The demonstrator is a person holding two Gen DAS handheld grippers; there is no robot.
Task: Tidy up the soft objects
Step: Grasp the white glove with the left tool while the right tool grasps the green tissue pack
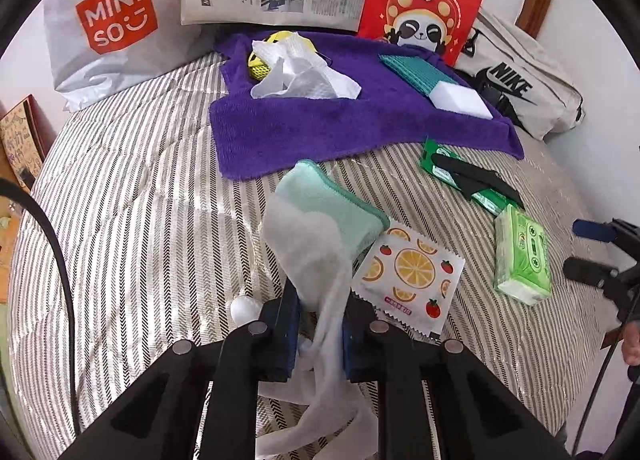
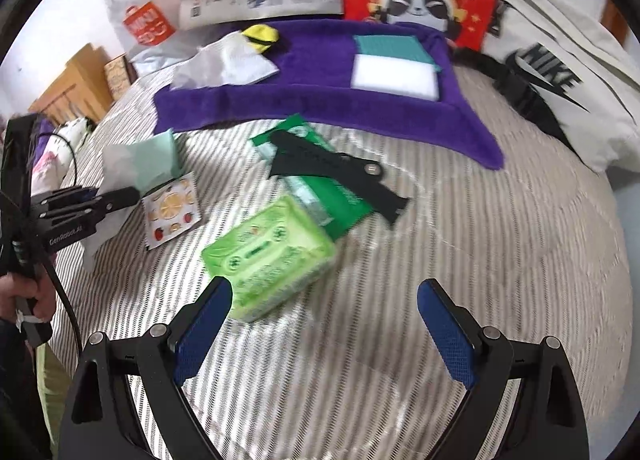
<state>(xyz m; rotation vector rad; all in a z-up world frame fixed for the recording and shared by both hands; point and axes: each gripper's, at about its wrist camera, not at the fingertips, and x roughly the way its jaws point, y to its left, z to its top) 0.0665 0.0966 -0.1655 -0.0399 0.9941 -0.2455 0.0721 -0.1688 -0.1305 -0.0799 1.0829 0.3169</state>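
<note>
The left tool [image 1: 320, 334] is pinched on a limp white gauzy cloth [image 1: 312, 256], which runs up between its blue pads and drapes forward over a folded mint-green microfibre cloth [image 1: 340, 204] lying on the striped grey-and-white bedspread [image 1: 140, 200]. The white cloth's long axis runs straight away from this tool, toward the deep purple terry towel [image 1: 320, 128] spread further up the bed. On that towel lie a crumpled white tissue sheet [image 1: 300, 76] over a yellow mesh ball [image 1: 260, 64], a teal ribbed cloth [image 1: 408, 70] and a white foam sponge block [image 1: 460, 100].

The right tool [image 2: 324, 300] is spread wide and holds nothing. A soft green plastic pack of tissues [image 2: 268, 256] lies just ahead of it and to its left, touching or nearly touching the left pad, with its long axis slanting up toward the right. To straddle the pack, this tool probably needs to shift left and turn to match that slant.

Between the two tools lies a flat square sachet printed with orange slices [image 1: 408, 276]. Beyond the tissue pack sits a dark green flat packet [image 2: 320, 180] with a black strap [image 2: 340, 172] lying across it. The right tool is clearly nearer the pack; the left is already occupied.
</note>
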